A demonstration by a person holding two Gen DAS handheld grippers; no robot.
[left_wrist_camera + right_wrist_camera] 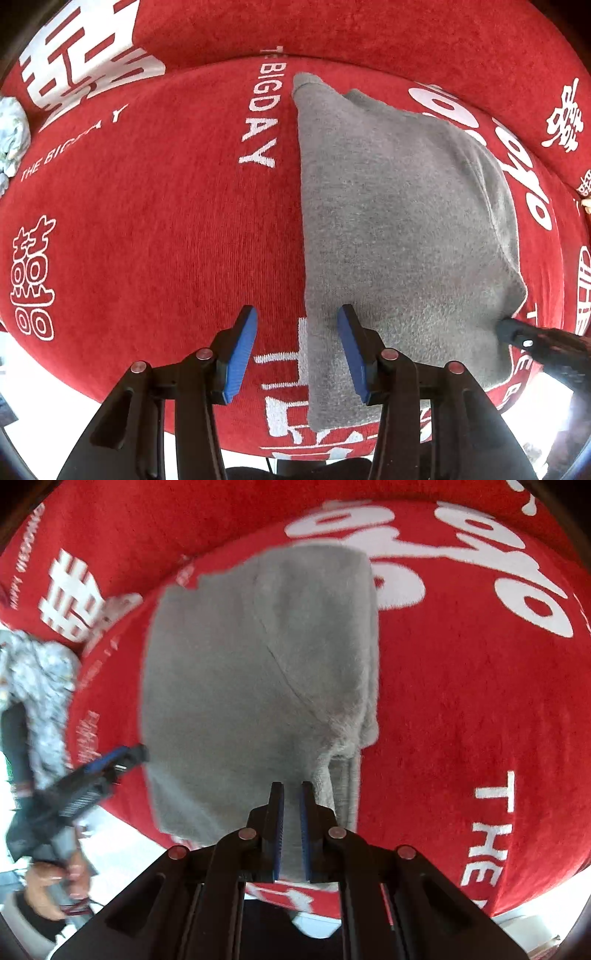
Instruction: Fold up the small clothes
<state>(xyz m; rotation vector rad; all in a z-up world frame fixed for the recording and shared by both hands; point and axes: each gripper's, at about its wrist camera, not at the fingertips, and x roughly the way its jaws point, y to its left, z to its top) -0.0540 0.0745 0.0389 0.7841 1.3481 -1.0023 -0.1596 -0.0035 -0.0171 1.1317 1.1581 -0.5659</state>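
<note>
A grey knitted garment [399,229] lies folded on a red cloth [166,229] with white lettering. My left gripper [297,325] is open, its blue pads astride the garment's near left edge, just above it. In the right wrist view the same garment [236,686] fills the middle. My right gripper [291,801] is shut on a fold of the garment's near right part, with grey fabric pinched between the pads. The right gripper's tip also shows in the left wrist view [517,332] at the garment's right edge. The left gripper shows at the left of the right wrist view [122,758].
A pale patterned garment [40,679] lies bunched at the left of the red cloth, also seen in the left wrist view [13,129]. The red cloth's near edge [221,439] drops off to a white floor. A hand [55,882] holds the left gripper.
</note>
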